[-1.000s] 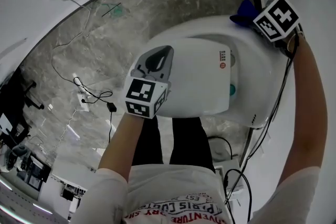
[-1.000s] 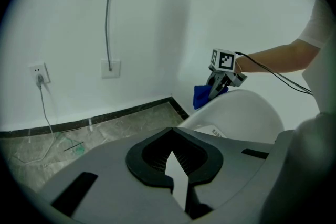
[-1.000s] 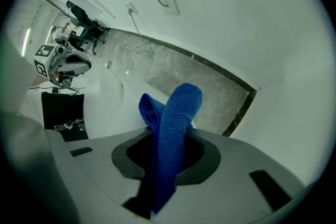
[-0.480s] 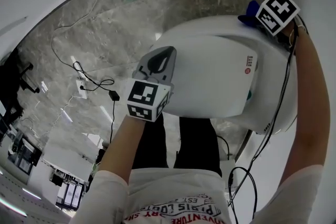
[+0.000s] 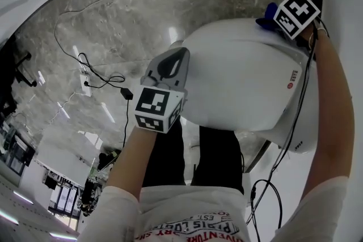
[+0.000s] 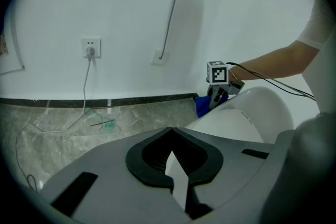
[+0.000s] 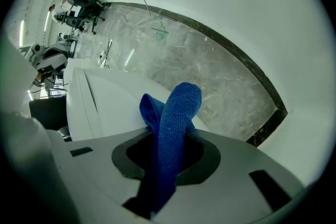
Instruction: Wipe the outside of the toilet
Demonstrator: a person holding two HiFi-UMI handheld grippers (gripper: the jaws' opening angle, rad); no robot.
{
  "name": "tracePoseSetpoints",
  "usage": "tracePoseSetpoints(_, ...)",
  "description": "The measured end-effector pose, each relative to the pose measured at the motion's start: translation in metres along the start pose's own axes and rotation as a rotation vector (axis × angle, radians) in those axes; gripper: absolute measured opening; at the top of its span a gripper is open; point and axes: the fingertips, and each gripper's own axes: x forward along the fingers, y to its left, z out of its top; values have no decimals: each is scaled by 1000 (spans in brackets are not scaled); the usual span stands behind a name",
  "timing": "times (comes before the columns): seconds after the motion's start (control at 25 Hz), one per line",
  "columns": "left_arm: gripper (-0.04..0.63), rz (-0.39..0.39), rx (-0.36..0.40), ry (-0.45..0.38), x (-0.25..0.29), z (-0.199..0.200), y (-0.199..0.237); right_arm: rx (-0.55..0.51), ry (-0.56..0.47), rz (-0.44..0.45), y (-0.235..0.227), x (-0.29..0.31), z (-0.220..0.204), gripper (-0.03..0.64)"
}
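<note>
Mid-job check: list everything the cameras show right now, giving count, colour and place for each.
toilet: one, white, lid down, directly in front of the person.
cloth: one, blue, clamped in the right gripper at the toilet's far end, near the wall.
wall socket: one, white, on the white wall, with a cable plugged in.
cables: several, dark, on the grey marble floor left of the toilet.
left gripper: one, grey, jaws together, holding nothing, over the toilet's near edge.
right gripper: one, grey, shut on the cloth.
arms: two, short white sleeves, one to each gripper.
</note>
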Motion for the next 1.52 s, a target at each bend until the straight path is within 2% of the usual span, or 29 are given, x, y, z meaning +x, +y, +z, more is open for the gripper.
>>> tracePoseSetpoints(0.24,6,23,-33,0,-8,-17,36,-24,23,11,20,17,30,75)
tracePoseSetpoints(0.52,6,4,-51,4,-15,-37,60,-91,34,42,56,31,67,75)
tracePoseSetpoints(0.76,6,35,-74,-1,-29,-58,89,-208,45,106,103,45,114,75)
tracePoseSetpoints(1.08,6,103,-178,-51,-47,-90,118,-379,58,128,169,60,161,75)
tracePoseSetpoints(1.52,7,203,-294,-121,-84,-155,129,-691,120,159,272,79,188,75)
